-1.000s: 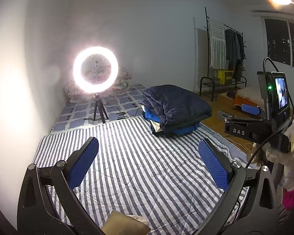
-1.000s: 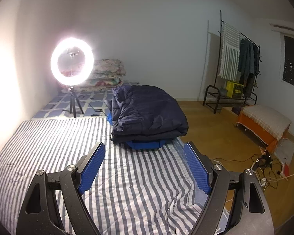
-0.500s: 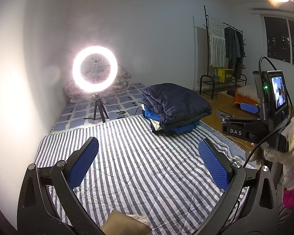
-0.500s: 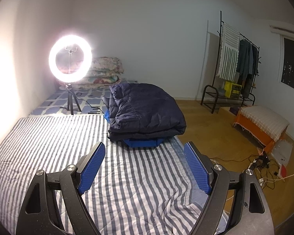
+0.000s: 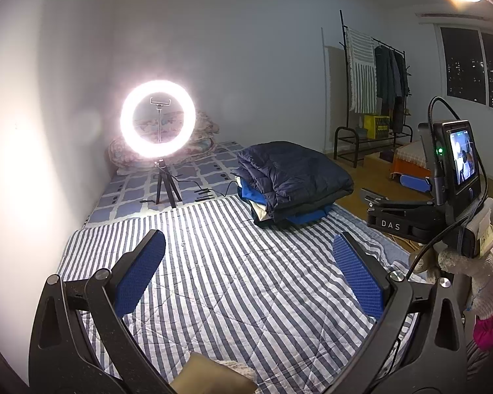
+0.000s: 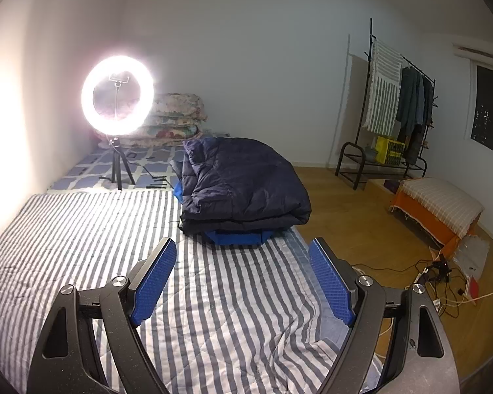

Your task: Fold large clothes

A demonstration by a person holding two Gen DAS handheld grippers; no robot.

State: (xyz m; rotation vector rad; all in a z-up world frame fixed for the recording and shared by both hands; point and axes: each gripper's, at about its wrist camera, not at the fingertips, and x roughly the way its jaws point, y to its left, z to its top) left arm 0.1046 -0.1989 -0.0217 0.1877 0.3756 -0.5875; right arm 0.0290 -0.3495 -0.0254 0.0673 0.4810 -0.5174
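A folded dark navy puffer jacket (image 5: 295,177) lies on top of a stack of folded clothes, with blue garments (image 5: 253,197) under it, at the far right of a striped quilt (image 5: 233,269). In the right wrist view the same jacket (image 6: 243,184) lies ahead, with a blue garment (image 6: 236,238) under it, on the quilt (image 6: 82,229). My left gripper (image 5: 248,251) is open and empty above the quilt. My right gripper (image 6: 241,257) is open and empty, short of the stack. The right gripper's body (image 5: 410,220) shows at the right of the left wrist view.
A lit ring light on a tripod (image 5: 157,121) stands behind the quilt, cables beside it. Folded floral bedding (image 6: 177,111) is against the wall. A clothes rack (image 6: 394,105), an orange-covered bench (image 6: 437,207) and floor cables (image 6: 443,279) are on the right.
Both grippers have drifted slightly, so the jacket stack sits a little nearer and lower in the right wrist view. Both grippers stay open and empty.
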